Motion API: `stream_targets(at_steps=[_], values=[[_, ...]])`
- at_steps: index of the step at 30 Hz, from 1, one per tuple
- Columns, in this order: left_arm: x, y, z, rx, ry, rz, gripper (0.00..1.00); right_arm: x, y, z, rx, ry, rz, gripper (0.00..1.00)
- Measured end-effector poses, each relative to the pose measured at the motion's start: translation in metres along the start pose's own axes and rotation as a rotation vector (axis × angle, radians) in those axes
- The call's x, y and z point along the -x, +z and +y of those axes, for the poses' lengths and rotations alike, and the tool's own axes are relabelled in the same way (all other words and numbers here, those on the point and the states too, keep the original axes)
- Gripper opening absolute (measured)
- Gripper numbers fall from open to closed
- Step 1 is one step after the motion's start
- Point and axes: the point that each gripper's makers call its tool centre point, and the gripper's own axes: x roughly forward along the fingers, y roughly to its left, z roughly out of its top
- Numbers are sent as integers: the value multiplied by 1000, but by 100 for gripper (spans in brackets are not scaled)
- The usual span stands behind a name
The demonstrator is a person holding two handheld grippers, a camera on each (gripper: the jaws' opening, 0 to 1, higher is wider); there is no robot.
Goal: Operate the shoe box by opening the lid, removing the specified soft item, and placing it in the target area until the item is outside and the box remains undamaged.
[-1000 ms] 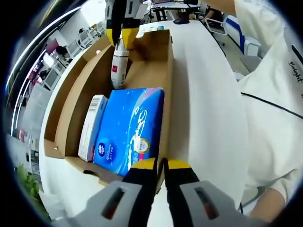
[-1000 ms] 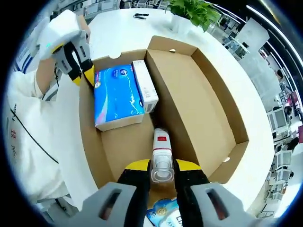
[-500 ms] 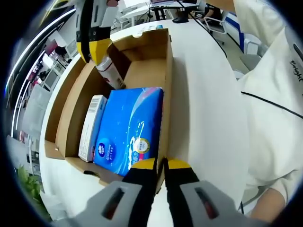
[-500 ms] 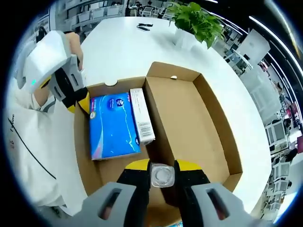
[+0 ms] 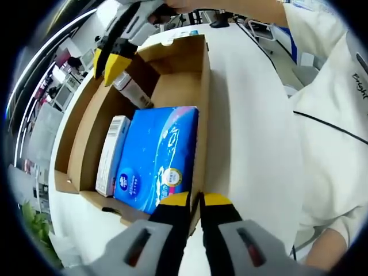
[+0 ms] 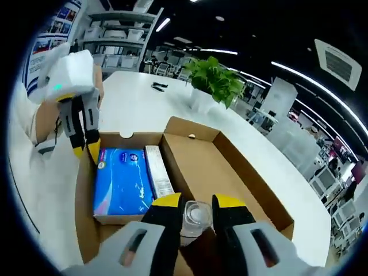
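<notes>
the right gripper [image 6: 194, 208] pinches a small white bottle [image 6: 194, 220] above the open brown cardboard shoe box [image 6: 241, 172], the left gripper [image 5: 193, 200] clamps its wall, and a loose pinch could drop the bottle onto the blue soft pack [image 5: 155, 156].

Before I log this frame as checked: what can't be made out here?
- Bottle: label hidden in the right gripper view by the right gripper; print too small in the left gripper view.
- Slim box: text too small.
- Blue pack: near end covered by the left gripper.
- Box: near wall cut off.
</notes>
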Motion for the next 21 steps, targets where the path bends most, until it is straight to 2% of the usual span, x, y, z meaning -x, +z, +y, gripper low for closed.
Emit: stream_targets(at_steps=[3, 6, 7, 8, 9, 12, 15, 17, 18, 19, 21], values=[[0, 0, 0, 4, -2, 0, 6, 2, 1, 2, -22, -4, -26, 19], [0, 0, 0, 4, 0, 0, 6, 2, -2, -7, -82, -42, -55, 19], [0, 0, 0, 6, 0, -2, 6, 2, -6, -14, -114, -63, -61, 19], [0, 0, 1, 7, 0, -3, 6, 2, -3, -14, -175, -36, -111, 20], [0, 0, 1, 8, 0, -4, 6, 3, -3, -17, -232, -43, -128, 20], [0, 0, 1, 9, 1, 0, 6, 5, -4, -23, -306, -45, -172, 20], [0, 0, 1, 8, 1, -3, 6, 6, -10, -26, -252, -71, -165, 25], [0, 0, 1, 8, 0, -2, 6, 5, -8, -22, -242, -48, -182, 32], [0, 0, 1, 9, -1, 0, 6, 5, -7, -22, -250, -52, -185, 33], [0, 0, 1, 10, -1, 1, 6, 5, -4, -19, -221, -41, -198, 30], [0, 0, 0, 9, 0, 2, 6, 6, -8, -24, -170, -86, -163, 31]])
